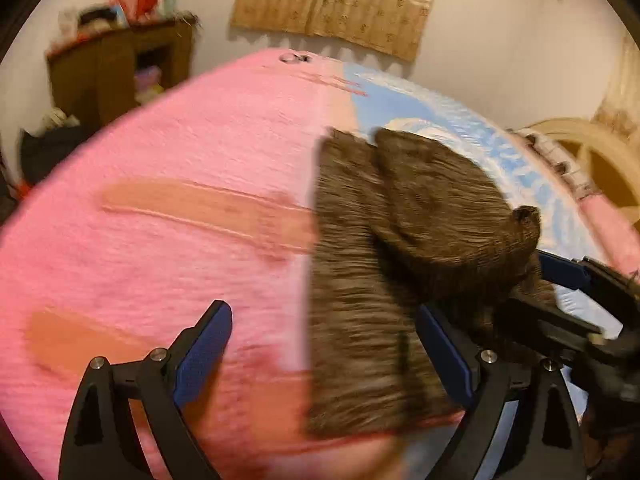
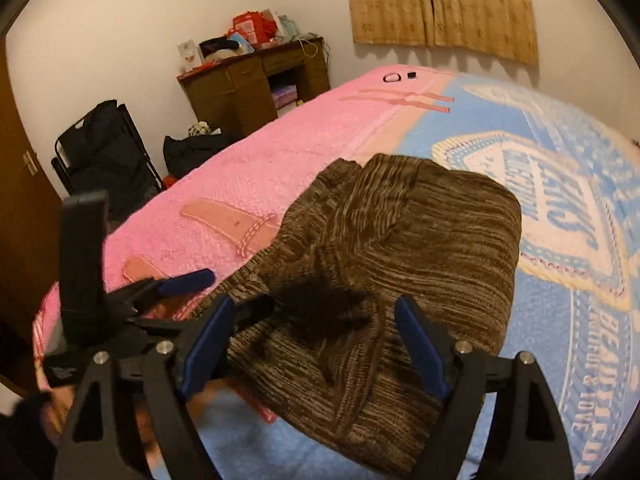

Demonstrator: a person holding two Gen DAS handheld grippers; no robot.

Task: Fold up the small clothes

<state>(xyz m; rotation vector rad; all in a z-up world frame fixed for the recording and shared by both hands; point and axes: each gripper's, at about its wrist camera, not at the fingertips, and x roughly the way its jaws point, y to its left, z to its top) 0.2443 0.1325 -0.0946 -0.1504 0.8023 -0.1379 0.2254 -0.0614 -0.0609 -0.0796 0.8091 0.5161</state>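
A brown striped knit garment (image 1: 372,288) lies partly folded on the bed; it fills the middle of the right wrist view (image 2: 400,248). A dark furry cuff (image 2: 320,308) lies on it near its front edge. My left gripper (image 1: 324,344) is open, its right finger over the garment's near edge, its left finger over pink blanket. My right gripper (image 2: 316,340) is open just above the garment's near part. The right gripper shows at the right edge of the left wrist view (image 1: 580,292); the left gripper shows at the left of the right wrist view (image 2: 176,284).
The bed has a pink blanket (image 2: 260,160) on the left and a blue printed blanket (image 2: 560,320) on the right. A wooden desk (image 2: 256,80) with clutter stands by the wall, dark bags (image 2: 104,152) beside it. Small objects (image 2: 394,77) lie at the bed's far edge.
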